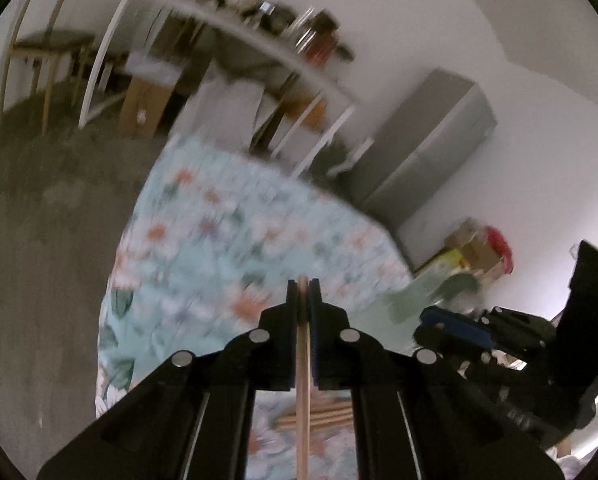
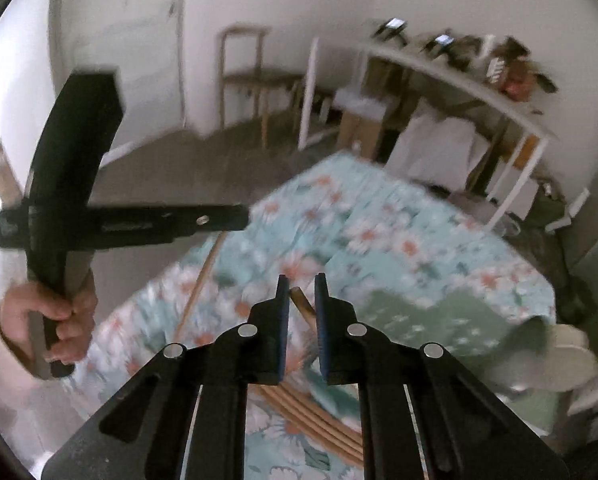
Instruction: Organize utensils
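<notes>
One chopstick [image 1: 303,380] — left tool [image 1: 303,286]

Chopstick [image 1: 303,364]: pale wood, smooth, matt. Sticks [image 2: 311,412]: same wood. Tabletop [image 1: 219,240]: floral cloth cover, matt. Left tongs [image 1: 303,292]: black matt plastic, shiny metal rivets. Floor [image 1: 39,220]: rough, grey.

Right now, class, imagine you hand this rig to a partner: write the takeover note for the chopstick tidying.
Left gripper: shut on one wooden chopstick, held above the floral cloth.
Right gripper: jaws narrow around a second chopstick; whether they grip it firmly is unclear.
Loose chopsticks lie on the cloth beneath the grippers.
Done: one stick picked up.
Left: confirm the right grip, then gather the rest.
</notes>
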A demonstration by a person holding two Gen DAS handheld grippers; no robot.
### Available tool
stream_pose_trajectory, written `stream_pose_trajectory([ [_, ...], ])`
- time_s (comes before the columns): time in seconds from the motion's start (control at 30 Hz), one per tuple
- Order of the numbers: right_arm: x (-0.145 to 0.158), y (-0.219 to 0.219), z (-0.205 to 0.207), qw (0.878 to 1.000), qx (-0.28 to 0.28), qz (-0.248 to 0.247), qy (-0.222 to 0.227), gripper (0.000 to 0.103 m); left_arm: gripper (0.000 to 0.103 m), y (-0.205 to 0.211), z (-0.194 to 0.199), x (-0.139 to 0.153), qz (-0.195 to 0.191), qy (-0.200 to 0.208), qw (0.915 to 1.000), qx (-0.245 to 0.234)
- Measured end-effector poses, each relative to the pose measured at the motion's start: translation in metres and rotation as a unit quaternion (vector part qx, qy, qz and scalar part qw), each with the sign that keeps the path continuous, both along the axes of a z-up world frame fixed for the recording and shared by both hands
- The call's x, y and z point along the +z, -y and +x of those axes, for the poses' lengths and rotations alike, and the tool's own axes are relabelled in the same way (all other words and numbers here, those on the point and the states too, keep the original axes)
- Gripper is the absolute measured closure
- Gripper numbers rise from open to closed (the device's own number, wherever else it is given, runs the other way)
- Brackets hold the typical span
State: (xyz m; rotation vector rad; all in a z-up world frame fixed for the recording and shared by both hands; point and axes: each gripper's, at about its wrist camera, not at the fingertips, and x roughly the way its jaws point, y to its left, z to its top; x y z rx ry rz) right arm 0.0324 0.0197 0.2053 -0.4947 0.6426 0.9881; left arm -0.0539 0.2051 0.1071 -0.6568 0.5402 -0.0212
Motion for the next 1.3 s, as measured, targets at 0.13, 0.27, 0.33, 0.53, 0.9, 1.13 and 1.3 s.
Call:
stream_pose_trajectory([
  [0.13, 0.041, 0.036, 0.006, 0.997, -0.028, 0.069, 0.009, 0.096, 0.099, 0.01, -0.013, 0.037, 0.045, 0.04, 0.998, 0.016],
  [0.27, 0.062, 0.063, 0.008, 0.993, -0.047, 0.106, 0.015, 0.098, 0.099, 0.029, -0.025, 0.054, 0.087, 0.06, 0.9941, 0.025],
  [0.33, 0.06, 0.072, 0.009, 0.993, -0.048, 0.109, 0.006, 0.098, 0.099, 0.039, -0.034, 0.054, 0.103, 0.069, 0.9919, 0.028],
  [0.53, 0.045, 0.083, 0.013, 0.99, -0.078, 0.115, 0.018, 0.099, 0.098, 0.059, -0.065, 0.049, 0.152, 0.1, 0.9815, 0.061],
  [0.9, 0.066, 0.12, 0.025, 0.976, -0.107, 0.187, -0.018, 0.099, 0.099, 0.072, -0.075, 0.091, 0.186, 0.147, 0.9692, 0.065],
  [1.13, 0.102, 0.148, 0.009, 0.972, -0.094, 0.218, -0.005, 0.099, 0.099, 0.075, -0.065, 0.172, 0.183, 0.23, 0.9549, 0.044],
  [1.3, 0.115, 0.167, 0.0, 0.967, -0.098, 0.237, 0.0, 0.099, 0.099, 0.078, -0.035, 0.202, 0.182, 0.26, 0.9466, 0.056],
])
